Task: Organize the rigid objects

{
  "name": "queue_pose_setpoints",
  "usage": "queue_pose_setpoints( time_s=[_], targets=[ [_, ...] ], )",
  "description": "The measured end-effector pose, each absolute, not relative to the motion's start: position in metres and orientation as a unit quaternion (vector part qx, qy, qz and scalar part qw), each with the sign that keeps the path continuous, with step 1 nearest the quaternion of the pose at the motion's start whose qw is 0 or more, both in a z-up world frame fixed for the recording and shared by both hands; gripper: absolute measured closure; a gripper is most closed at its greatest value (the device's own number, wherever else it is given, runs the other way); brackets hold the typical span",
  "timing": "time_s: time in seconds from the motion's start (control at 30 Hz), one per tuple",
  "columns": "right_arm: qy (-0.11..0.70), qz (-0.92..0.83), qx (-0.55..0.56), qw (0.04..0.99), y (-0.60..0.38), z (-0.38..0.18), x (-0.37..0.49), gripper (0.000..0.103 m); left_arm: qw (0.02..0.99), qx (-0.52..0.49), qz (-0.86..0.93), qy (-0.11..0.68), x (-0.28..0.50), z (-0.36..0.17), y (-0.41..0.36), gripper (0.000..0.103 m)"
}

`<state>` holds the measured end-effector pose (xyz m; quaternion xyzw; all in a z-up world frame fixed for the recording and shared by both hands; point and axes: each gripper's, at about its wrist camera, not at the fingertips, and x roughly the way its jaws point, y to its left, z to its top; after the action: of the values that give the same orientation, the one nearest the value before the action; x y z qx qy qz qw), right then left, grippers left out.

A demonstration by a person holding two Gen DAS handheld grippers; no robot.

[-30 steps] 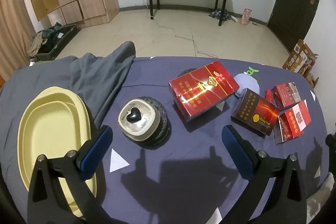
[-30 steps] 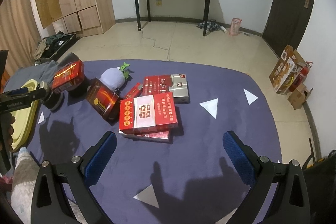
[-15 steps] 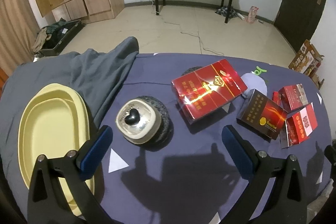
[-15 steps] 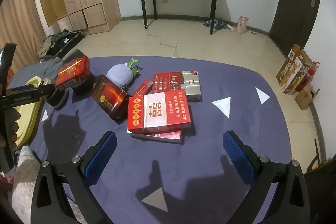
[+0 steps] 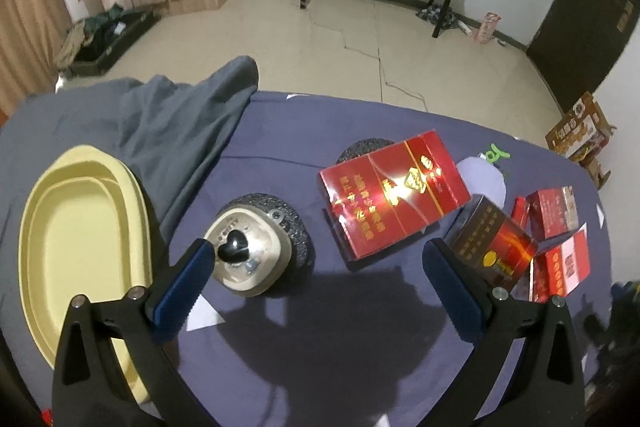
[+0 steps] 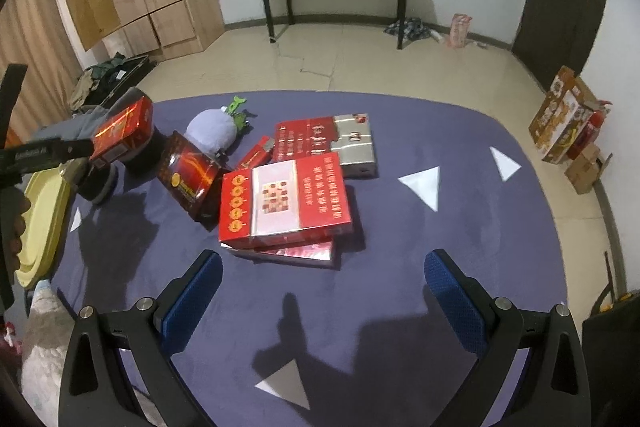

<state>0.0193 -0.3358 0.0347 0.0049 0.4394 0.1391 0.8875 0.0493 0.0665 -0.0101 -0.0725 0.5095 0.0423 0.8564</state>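
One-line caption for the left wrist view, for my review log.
Open left hand-held gripper above round dark stone dish with beige lid, between yellow oval plastic tray and glossy red cardboard box.

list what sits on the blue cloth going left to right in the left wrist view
yellow tray → grey round container with a black heart knob → large red box → dark brown box → red and white box
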Motion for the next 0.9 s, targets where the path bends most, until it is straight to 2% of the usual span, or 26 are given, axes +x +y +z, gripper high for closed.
queue_pose_setpoints(
  time_s=[0.37, 0.5, 0.67, 0.9],
  targets=[
    [0.425, 0.173, -0.03, 0.888, -0.313, 0.029, 0.027, 0.0, 0.828, -0.114, 0.054, 0.546, 0.089, -0.001, 0.053, 0.0],
    [0.425, 0.181, -0.033, 0.886, -0.309, 0.028, 0.03, 0.0, 0.823, -0.126, 0.013, 0.554, 0.1, 0.024, 0.073, 0.0],
    [0.425, 0.178, -0.016, 0.887, -0.318, 0.021, 0.032, 0.0, 0.841, -0.07, -0.035, 0.536, 0.091, 0.038, 0.111, 0.0],
    [0.422, 0.187, -0.004, 0.887, -0.321, 0.024, 0.038, 0.0, 0.821, 0.023, -0.081, 0.565, 0.054, -0.016, 0.115, 0.001]
  ],
)
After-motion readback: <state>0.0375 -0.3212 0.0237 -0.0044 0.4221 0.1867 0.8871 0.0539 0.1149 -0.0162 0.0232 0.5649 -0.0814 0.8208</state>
